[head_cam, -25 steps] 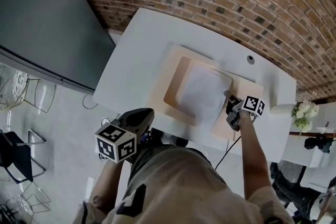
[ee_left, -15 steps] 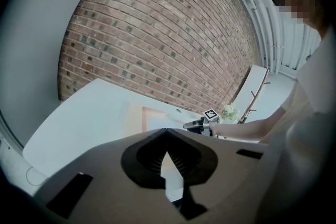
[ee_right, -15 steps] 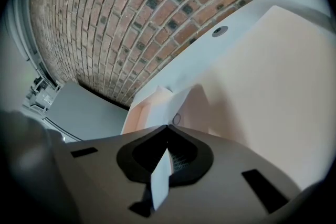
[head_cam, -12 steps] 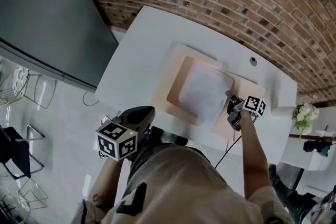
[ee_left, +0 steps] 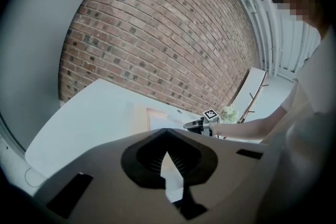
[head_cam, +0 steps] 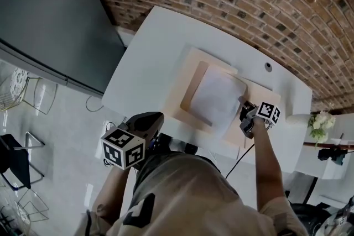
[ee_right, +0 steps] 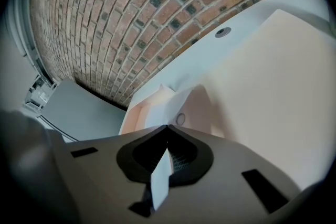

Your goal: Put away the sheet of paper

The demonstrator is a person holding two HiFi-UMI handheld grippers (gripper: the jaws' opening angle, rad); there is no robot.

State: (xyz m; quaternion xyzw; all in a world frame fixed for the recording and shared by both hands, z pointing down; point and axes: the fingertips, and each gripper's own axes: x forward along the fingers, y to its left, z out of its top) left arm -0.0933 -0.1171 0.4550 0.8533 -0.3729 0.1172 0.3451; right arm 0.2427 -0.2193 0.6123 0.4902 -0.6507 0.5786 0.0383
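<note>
Sheet of paper (head_cam: 217,98): lies over the pale beige tray (head_cam: 187,75) at mid-table, its near right edge lifted. It is tilted rather than flat. I judge it is held by one edge so it can be slid down into the recess.

In the right gripper view the sheet (ee_right: 175,98) runs from the pinch out over the tray's raised rim (ee_right: 137,113). Whether its far corner touches the tray floor I cannot tell; the wide lens bends that part.

Right gripper (head_cam: 243,108): jaws clamped on the sheet's edge, which shows as a thin white strip between the ribbed pads (ee_right: 181,157). An edge grip suits thin paper, since it leaves the rest free to drape.

Right arm: stretched forward and nearly straight, gripper low over the white table (head_cam: 146,58) at the tray's right side.

Left gripper (head_cam: 152,119): jaws together at the tips, nothing between them. It is drawn back against my body, off the near table edge and well apart from the tray. I read it as parked, since one gripper is enough for a single sheet.
</note>
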